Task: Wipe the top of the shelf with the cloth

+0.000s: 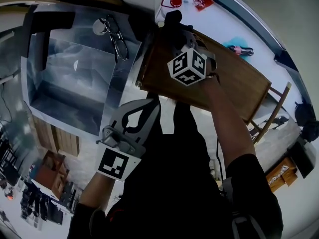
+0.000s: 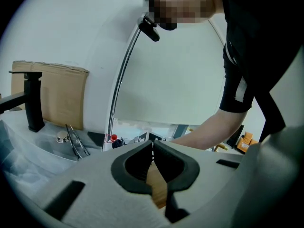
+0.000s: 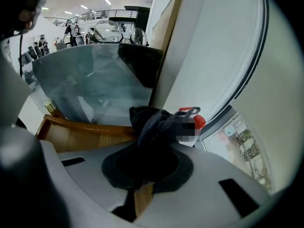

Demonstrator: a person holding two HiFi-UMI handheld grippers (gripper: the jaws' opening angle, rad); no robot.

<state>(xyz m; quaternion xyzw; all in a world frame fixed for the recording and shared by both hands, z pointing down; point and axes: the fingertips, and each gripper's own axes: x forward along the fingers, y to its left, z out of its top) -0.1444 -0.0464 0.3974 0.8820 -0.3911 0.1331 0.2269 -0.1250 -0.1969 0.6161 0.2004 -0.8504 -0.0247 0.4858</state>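
The wooden shelf top (image 1: 224, 78) slants across the middle of the head view. My right gripper (image 1: 179, 36) reaches over its far end, shut on a dark cloth (image 1: 173, 20). In the right gripper view the cloth (image 3: 153, 122) bunches out of the jaws and hides the fingertips, above the shelf's wooden edge (image 3: 80, 136). My left gripper (image 1: 149, 104) hangs at the shelf's near left corner, off the wood. In the left gripper view that gripper (image 2: 153, 145) is shut, its tips touching with nothing between them.
A metal sink basin (image 1: 65, 78) lies left of the shelf, with a pair of glasses (image 1: 117, 39) on its rim and a black tap (image 2: 31, 99). A red object (image 1: 174, 1) sits past the shelf's far end. A wooden chair (image 1: 273, 111) stands at the right.
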